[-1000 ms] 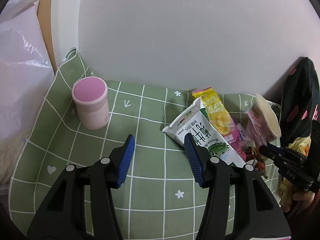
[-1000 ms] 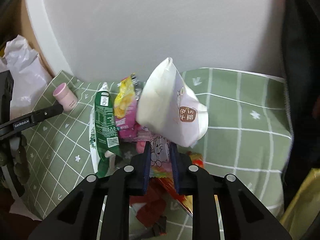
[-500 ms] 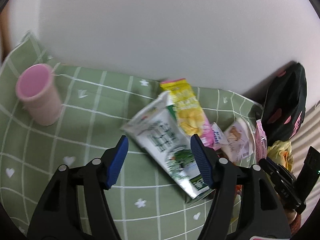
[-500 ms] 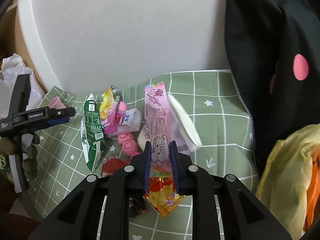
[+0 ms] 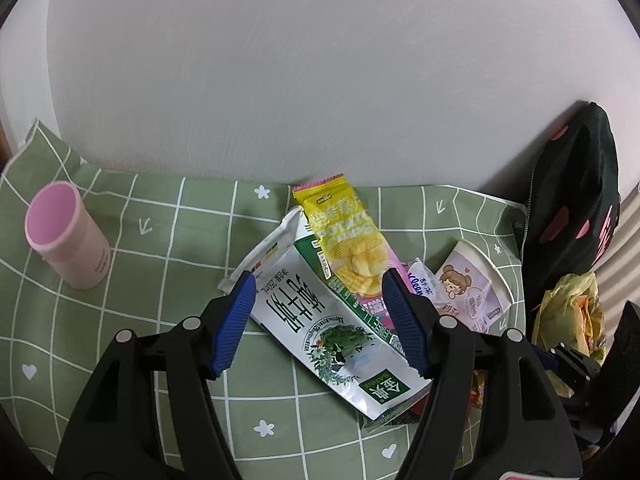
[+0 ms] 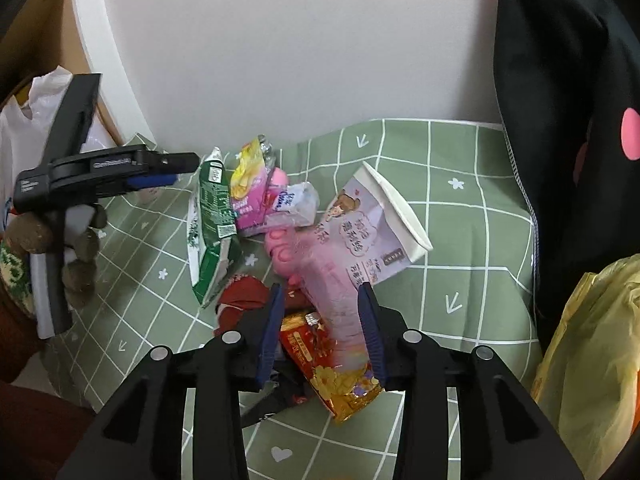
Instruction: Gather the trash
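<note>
Right gripper (image 6: 322, 316): nearest the right wrist camera, angled down at the pile; its jaws are opening, the blue pads standing clear on either side of a blurred pink wrapper (image 6: 332, 280) that lies between them without being pressed.
Red and gold packet (image 6: 332, 364): under the right gripper, flat on the cloth, partly behind the fingers.
Left gripper (image 5: 318, 300): jaws spread wide, straddling the green and white milk carton (image 5: 320, 320) from above — whether the pads touch it cannot be told.
Milk carton: flattened, lying slantwise on the green checked tablecloth (image 5: 160, 240), its far end under the yellow chip bag (image 5: 344, 232).
Trash pile: gathered mid-cloth — carton, chip bag, a small crumpled white wrapper (image 6: 296, 204), the pink wrapper and a paper cup (image 6: 380, 228) all touch or overlap.
Paper cup: on its side, cartoon print showing, mouth turned to the right in the right wrist view, just beyond the pink wrapper.
Pink cylinder (image 5: 66, 236): upright on the cloth, well apart from the pile, to the left in the left wrist view.
Yellow plastic bag (image 6: 592, 344): off the cloth's right edge.
Black spotted fabric (image 6: 568, 100): hangs behind the yellow bag, against the white wall (image 5: 320, 80).
</note>
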Demonstrator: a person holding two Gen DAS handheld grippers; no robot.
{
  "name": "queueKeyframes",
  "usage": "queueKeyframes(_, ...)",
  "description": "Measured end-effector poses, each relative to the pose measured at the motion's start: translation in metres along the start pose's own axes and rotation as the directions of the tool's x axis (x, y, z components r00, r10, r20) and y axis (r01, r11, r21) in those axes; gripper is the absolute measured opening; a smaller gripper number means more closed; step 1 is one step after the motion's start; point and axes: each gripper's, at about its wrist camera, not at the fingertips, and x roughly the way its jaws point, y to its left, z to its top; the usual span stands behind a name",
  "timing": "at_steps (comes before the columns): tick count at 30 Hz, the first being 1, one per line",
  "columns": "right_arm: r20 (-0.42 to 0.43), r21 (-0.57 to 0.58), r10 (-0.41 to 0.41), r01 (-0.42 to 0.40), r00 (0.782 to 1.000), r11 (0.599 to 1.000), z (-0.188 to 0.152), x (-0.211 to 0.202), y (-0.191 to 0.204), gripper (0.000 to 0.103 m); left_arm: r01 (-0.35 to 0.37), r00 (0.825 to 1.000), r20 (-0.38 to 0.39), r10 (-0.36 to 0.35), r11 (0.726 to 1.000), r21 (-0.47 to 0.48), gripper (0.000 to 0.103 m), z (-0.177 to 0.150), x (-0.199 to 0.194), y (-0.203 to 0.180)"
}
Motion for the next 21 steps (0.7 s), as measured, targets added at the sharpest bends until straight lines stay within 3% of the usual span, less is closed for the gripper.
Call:
queueKeyframes(5, -0.037, -0.036, 0.028, -0.029, 0.999, 0.999, 0.006, 0.016, 0.004, 0.036, -0.016, 1.0, 0.008, 0.016, 1.0, 0.025, 0.062, -0.004, -0.008, 0.0)
queueKeyframes(11, -0.127, -0.196, -0.06, 0.035, 0.99, 0.98, 0.005, 0.054, 0.016, 0.036, -0.01, 1.0, 0.017, 0.009, 0.999, 0.052, 0.062, -0.003, -0.017, 0.002)
queueKeyframes(15, -0.164, -0.214, -0.043, 0.007, 0.986, 0.977, -0.002, 0.059, 0.013, 0.035, 0.007, 1.0, 0.006, -0.008, 0.997, 0.081, 0.062, 0.012, -0.009, -0.006)
queueKeyframes(16, -0.173, -0.213, -0.045, 0.008, 0.984, 0.977, -0.005, 0.06, 0.011, 0.024, 0.005, 1.0, 0.001, -0.005, 0.996, 0.088, 0.062, 0.017, -0.004, -0.01)
queueKeyframes(19, -0.188, -0.206, -0.069, 0.03, 0.98, 0.978, -0.014, 0.061, 0.006, 0.008, -0.016, 1.0, -0.005, 0.017, 0.993, 0.116, 0.062, 0.033, 0.014, -0.022)
queueKeyframes(21, -0.173, -0.182, -0.076, 0.044, 0.982, 0.982, -0.014, 0.058, 0.001, 0.005, -0.057, 0.998, -0.011, 0.059, 0.99, 0.13, 0.062, 0.043, 0.029, -0.028)
